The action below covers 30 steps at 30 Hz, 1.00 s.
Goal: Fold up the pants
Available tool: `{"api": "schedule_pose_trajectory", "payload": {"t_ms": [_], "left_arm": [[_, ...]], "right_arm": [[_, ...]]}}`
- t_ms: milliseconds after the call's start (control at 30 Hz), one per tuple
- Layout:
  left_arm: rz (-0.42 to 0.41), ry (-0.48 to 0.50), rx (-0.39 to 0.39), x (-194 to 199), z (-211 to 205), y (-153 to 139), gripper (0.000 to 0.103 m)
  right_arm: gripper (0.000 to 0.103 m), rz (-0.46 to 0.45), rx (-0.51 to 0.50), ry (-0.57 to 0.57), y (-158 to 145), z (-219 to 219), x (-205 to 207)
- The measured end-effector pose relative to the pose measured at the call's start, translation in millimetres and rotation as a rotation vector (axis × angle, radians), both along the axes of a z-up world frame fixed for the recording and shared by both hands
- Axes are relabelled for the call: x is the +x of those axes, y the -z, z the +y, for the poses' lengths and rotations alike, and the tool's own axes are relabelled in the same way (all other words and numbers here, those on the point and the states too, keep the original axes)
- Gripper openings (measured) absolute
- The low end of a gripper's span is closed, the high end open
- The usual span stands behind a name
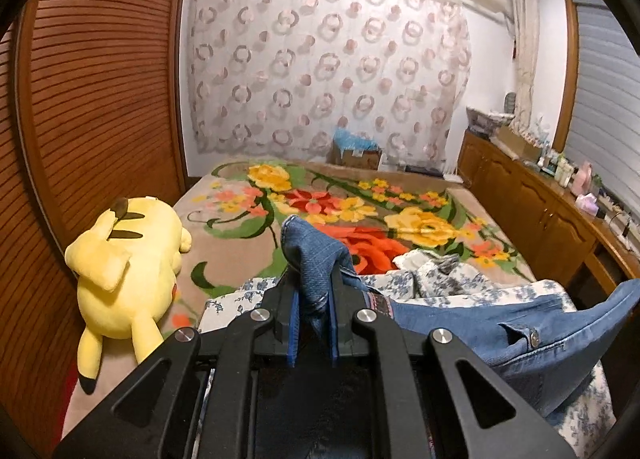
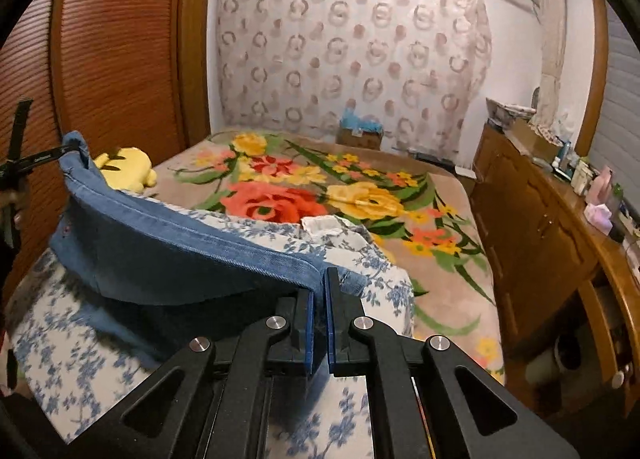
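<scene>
- 2 tongs have hold of the blue denim pants [image 2: 188, 255], 1 at each end of a stretched edge, lifted above the bed [image 2: 452, 259].
- Left tongs [image 1: 313, 301]: the jaws are nearly closed, pinching a bunched corner of denim that sticks up between the blue pads.
- Right tongs [image 2: 319, 319]: the jaws are drawn close together on the other corner of that edge; a thick hem runs from here up and across to the left tongs, seen at the far left of the right wrist view.
- Pants position: the held edge is taut in the air, and the rest hangs and trails down onto a blue-flowered white cloth [image 2: 80, 343] that lies over the bed's floral blanket [image 2: 360, 195].
- Progress, as I judge it: early to middle. The garment is gripped and raised, but no finished fold is visible; whether the 2 legs already lie doubled on each other is hard to tell from these close, distorted views.
- Left to do: lay the pants flat, bring 1 end over the other, smooth, and release.
- Nearby: a yellow plush toy [image 1: 128, 271] lies on the bed to the left, apart from the denim.
</scene>
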State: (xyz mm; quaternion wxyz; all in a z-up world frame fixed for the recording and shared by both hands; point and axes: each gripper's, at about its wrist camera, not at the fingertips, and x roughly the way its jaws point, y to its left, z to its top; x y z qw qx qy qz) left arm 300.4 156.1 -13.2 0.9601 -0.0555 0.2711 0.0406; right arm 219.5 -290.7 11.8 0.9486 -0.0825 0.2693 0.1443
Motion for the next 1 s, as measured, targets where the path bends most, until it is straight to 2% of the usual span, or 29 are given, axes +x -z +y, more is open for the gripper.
{"api": "schedule_pose_trajectory", "payload": {"t_ms": [233,333,400,433,500,533,600,667,700,800,867,1000], "left_arm": [[0.106,-0.021,0.017,32,3,33,0.013],[0.147,-0.014,0.011,39,3,45,0.019],[0.168,-0.013,0.015,41,3,49,0.033],[0.173,-0.014,0.017,41,5,51,0.037],[0.162,-0.010,0.003,38,8,49,0.055],[0.156,-0.001,-0.008,35,9,47,0.059],[0.152,0.013,-0.008,31,9,43,0.074],[0.139,0.031,-0.001,25,6,38,0.076],[0.139,0.036,0.003,21,4,37,0.076],[0.148,0.051,0.012,9,3,38,0.076],[0.153,0.048,0.024,1,4,40,0.076],[0.168,0.034,0.042,-18,11,48,0.076]], "right_arm": [[0.004,0.111,-0.053,0.015,27,35,61],[0.004,0.157,-0.064,0.026,44,41,88],[0.004,0.179,-0.061,0.034,50,45,101],[0.004,0.185,-0.059,0.038,50,47,109],[0.004,0.194,-0.052,0.046,53,47,120],[0.004,0.196,-0.052,0.049,48,48,125],[0.004,0.198,-0.057,0.062,45,51,132],[0.005,0.197,-0.040,0.067,40,51,134],[0.007,0.197,-0.034,0.072,40,51,133],[0.023,0.179,-0.035,0.100,37,51,123],[0.038,0.175,-0.017,0.102,38,48,111],[0.045,0.170,-0.006,0.097,40,46,86]]}}
